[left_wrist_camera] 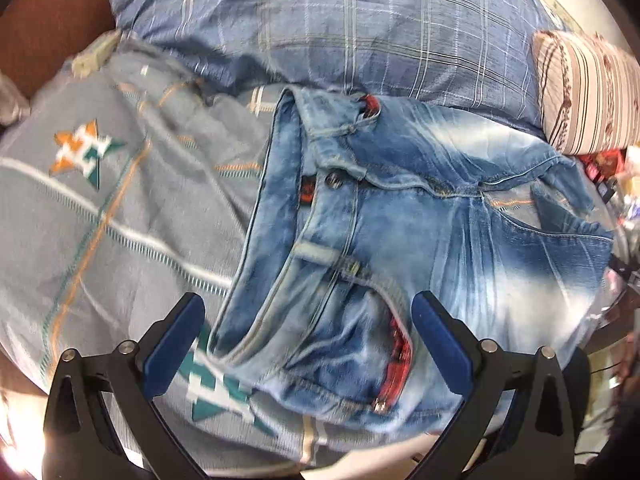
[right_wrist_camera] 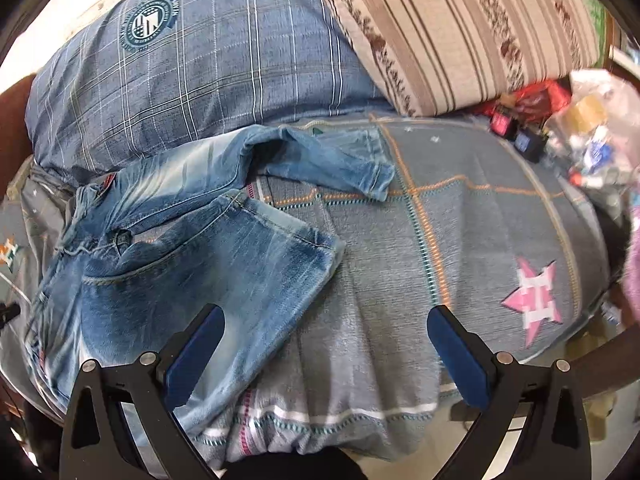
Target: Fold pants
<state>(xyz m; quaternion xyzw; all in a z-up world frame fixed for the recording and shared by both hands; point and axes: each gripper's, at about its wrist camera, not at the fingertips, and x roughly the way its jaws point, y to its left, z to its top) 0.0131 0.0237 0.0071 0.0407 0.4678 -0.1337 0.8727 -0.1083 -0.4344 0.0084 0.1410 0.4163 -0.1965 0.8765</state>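
Faded blue denim pants (left_wrist_camera: 420,232) lie crumpled on a grey bedspread (left_wrist_camera: 100,220). In the left wrist view the waistband with its button faces me and a red-lined pocket sits near my right finger. My left gripper (left_wrist_camera: 308,312) is open and empty, hovering over the waistband end. In the right wrist view the pants (right_wrist_camera: 192,256) lie at the left with two short legs spread apart, one reaching toward the pillows. My right gripper (right_wrist_camera: 324,328) is open and empty, its left finger (right_wrist_camera: 196,352) over the near leg's fabric, the rest over the bedspread (right_wrist_camera: 460,220).
A blue plaid pillow (right_wrist_camera: 200,64) and a striped beige pillow (right_wrist_camera: 460,24) lie behind the pants. Clutter of bags and small items (right_wrist_camera: 580,128) sits at the bed's right edge. A pink star patch (right_wrist_camera: 532,300) marks the bedspread. The dark wooden bed frame (right_wrist_camera: 608,356) runs along the near edge.
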